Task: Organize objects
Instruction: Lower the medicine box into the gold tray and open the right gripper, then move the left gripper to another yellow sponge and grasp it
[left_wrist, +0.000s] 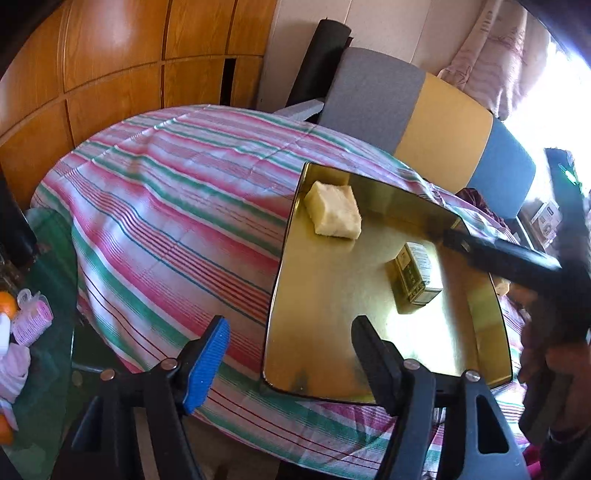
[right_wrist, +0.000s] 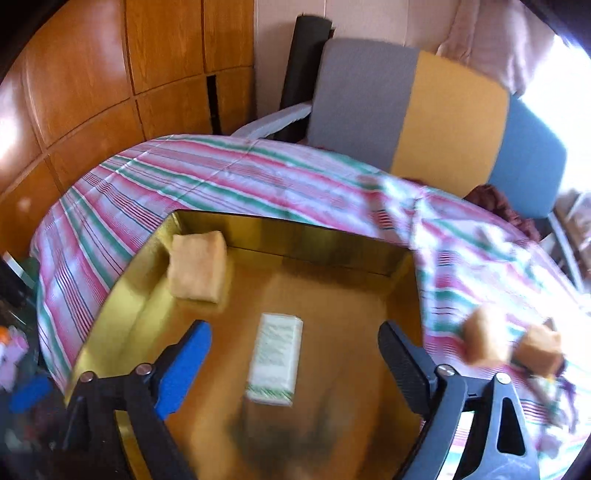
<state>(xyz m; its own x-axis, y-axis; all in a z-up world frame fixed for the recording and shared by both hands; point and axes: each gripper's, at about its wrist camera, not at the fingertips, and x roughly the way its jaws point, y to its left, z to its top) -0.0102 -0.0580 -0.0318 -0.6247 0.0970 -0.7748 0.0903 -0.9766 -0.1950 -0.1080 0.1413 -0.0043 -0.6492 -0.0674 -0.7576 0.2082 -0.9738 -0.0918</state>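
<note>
Gold-coloured and shiny inside, a shallow metal tray (left_wrist: 325, 332) sits on the counter, which is covered by a striped cloth (left_wrist: 166, 206) of pink, green and white. Inside the tray a pale yellow sponge block (left_wrist: 334, 214) lies near the far left corner, and a small green-and-white carton (left_wrist: 415, 275) lies nearer the middle, well apart from the sponge. The left gripper (left_wrist: 288, 354) hovers over the tray's near left edge, its jaws released and spread with nothing between them; one jaw is over the cloth, the other over the tray. The right gripper (right_wrist: 295, 365) hangs above the tray with its jaws likewise spread wide and empty, the carton (right_wrist: 275, 363) lying on the tray floor (right_wrist: 332, 295) below the gap. In the right wrist view, two more tan sponge blocks (right_wrist: 484, 341) rest on the cloth just outside the tray's right side, blurred. A grey, yellow and blue chair back (left_wrist: 424, 122) stands beyond the counter.
</note>
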